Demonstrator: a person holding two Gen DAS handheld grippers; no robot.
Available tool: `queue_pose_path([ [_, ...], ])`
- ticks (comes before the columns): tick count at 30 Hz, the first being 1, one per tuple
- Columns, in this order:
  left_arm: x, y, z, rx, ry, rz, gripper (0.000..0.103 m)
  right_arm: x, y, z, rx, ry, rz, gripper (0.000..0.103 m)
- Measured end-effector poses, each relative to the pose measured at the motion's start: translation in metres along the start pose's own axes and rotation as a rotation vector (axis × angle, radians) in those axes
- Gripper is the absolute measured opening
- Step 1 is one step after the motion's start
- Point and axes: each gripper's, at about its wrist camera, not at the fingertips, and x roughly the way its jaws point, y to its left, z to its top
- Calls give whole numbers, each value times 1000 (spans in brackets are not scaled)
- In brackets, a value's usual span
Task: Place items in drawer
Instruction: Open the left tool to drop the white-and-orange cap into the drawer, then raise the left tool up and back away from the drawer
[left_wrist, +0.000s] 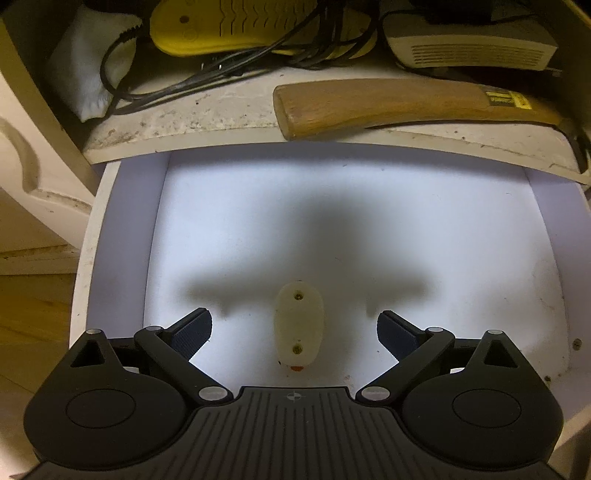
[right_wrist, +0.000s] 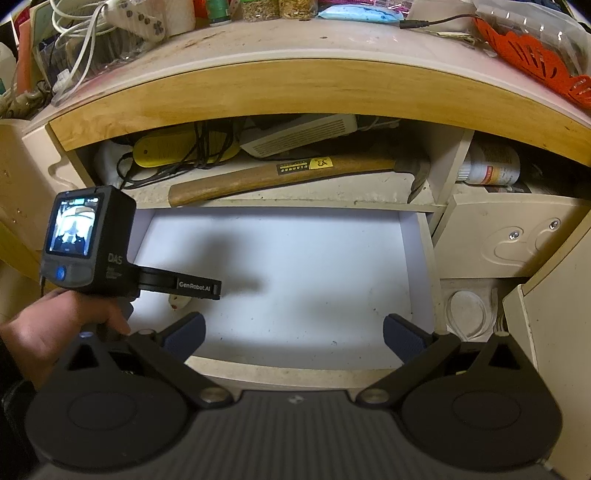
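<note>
White drawer (left_wrist: 122, 236) floor under cluttered shelf (left_wrist: 229, 107)

Left wrist view sits close above the open drawer (left_wrist: 332, 229), facing down and in; right wrist view looks from farther back, level at the counter (right_wrist: 295, 88) front; both share drawer and hammer (left_wrist: 388, 107) shelf.

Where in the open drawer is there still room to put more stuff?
Most of the drawer floor is bare: the whole right side and the back, up to the shelf edge. Only a small white oval piece lies near the front. The shelf above is crowded with a hammer, black cables and a yellow thing.
</note>
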Motion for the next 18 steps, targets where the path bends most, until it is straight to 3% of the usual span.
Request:
queue_pose_path([
  [18, -67, -7, -12, -6, -131, -2, 99, 0, -5, -3, 2, -9, -22, 103],
])
